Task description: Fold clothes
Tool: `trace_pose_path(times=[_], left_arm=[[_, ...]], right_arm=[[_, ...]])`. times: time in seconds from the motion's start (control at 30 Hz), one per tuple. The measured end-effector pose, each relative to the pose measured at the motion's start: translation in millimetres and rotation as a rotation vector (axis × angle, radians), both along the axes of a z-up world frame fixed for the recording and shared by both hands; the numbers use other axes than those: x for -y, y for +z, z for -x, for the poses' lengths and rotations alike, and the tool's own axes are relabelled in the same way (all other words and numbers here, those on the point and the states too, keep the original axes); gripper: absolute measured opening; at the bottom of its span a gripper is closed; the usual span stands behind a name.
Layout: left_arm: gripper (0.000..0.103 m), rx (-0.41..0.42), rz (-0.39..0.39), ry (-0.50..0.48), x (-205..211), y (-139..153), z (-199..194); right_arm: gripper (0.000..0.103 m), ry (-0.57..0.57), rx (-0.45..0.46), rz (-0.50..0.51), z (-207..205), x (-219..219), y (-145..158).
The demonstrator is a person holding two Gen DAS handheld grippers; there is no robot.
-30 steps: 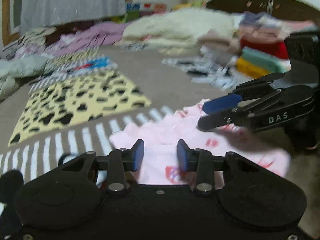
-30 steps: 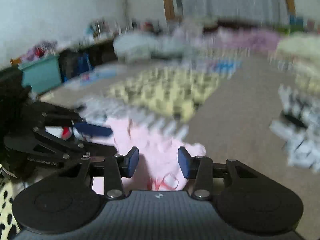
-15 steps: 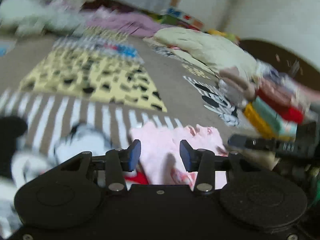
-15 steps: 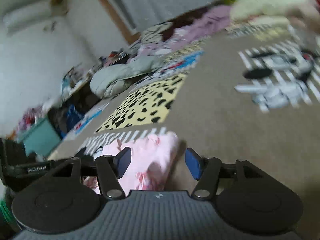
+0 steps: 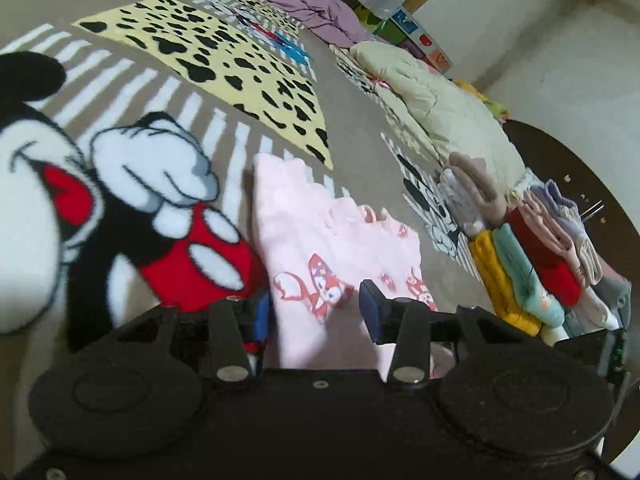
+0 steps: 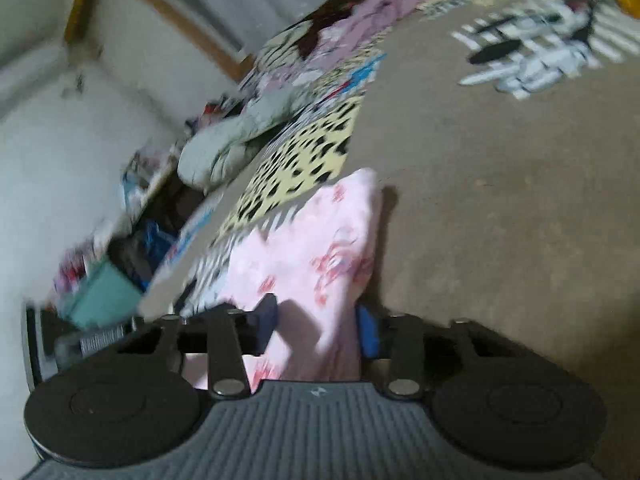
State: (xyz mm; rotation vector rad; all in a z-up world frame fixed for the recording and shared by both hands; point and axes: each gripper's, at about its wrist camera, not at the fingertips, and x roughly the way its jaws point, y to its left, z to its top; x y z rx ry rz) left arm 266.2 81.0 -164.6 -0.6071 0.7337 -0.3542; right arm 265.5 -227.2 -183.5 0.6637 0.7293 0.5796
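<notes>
Brown cartoon-mouse blanket (image 5: 360,92) covers the work surface, carrying a yellow patch with black spots (image 5: 224,60), with a row of folded clothes (image 5: 532,256) stacked along the right side in the left wrist view and a cream quilt (image 5: 432,104) behind them. Pink printed garment (image 5: 320,240) lies flat on the blanket, directly ahead of both tools. Left gripper (image 5: 314,314) has its blue pads spread wide with pink cloth showing between them, nothing pinched; right gripper (image 6: 316,328) likewise stands wide apart over the garment's near end (image 6: 320,256), holding nothing, that view motion-blurred.
</notes>
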Motion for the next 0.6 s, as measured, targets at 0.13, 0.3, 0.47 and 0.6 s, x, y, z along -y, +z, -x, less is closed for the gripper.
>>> trace_pose_path(times=[0.13, 0.3, 0.47, 0.6], left_arm=[[0.02, -0.007, 0.022, 0.01, 1, -5, -7], [0.011, -0.019, 0.09, 0.005, -3, -8, -10], [0.01, -0.001, 0.158, 0.002, -2, 9, 9], [0.01, 0.027, 0.231, -0.025, 3, 30, 36]], right_arm=[[0.027, 0.014, -0.009, 0.005, -14, -11, -4], [0.019, 0.022, -0.039, -0.058, -21, -8, -9], [0.018, 0.02, -0.008, -0.179, -4, 4, 9], [0.018, 0.0, 0.031, -0.223, 29, 25, 27]])
